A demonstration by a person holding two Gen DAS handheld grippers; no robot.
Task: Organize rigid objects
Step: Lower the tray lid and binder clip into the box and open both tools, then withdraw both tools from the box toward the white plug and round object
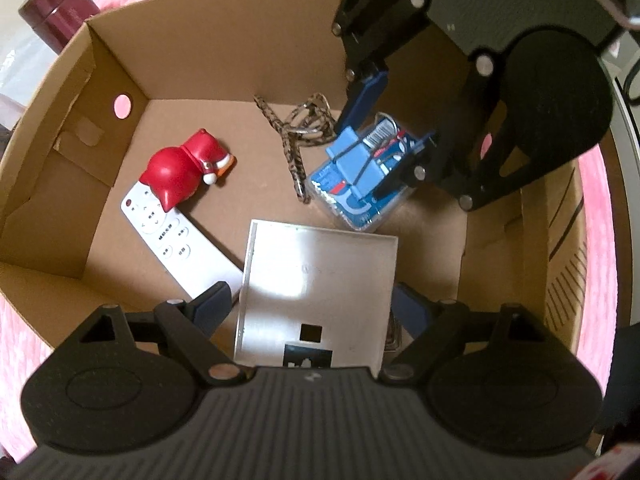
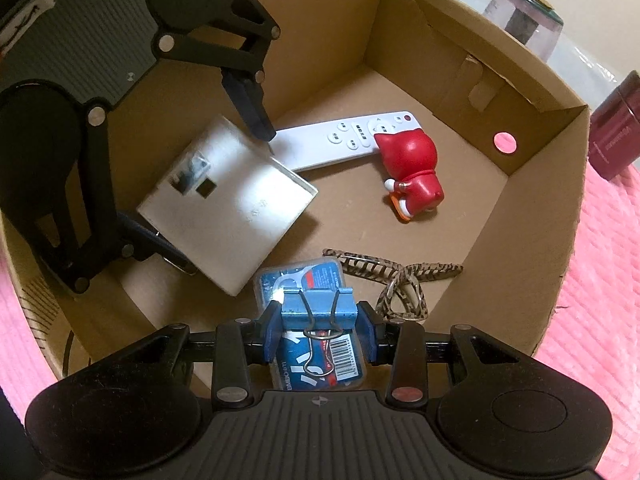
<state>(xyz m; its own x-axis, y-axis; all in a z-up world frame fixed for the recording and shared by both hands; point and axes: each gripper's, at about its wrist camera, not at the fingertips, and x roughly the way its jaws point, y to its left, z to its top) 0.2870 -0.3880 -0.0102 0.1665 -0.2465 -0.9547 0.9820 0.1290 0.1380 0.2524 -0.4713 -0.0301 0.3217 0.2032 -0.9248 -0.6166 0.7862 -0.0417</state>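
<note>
Both pairs of fingers reach down into the cardboard box (image 1: 120,64). Left gripper (image 1: 316,300): its fingers stand wide, one on each side of the white square plate (image 1: 320,280), which lies flat on the box floor; whether the pads press its edges cannot be told. Right gripper (image 2: 319,330): its fingers are drawn narrow, clamped on the blue binder clip (image 2: 318,306), directly above the clear case with the blue label (image 2: 304,280). Beyond the left fingers, toward the far wall, the white remote (image 1: 176,240) lies with the red figurine (image 1: 188,166) resting over its top end. Just beside the right fingers lies the braided lanyard (image 2: 400,280). Outside the box, pink fabric (image 2: 600,240) spreads all round.
</note>
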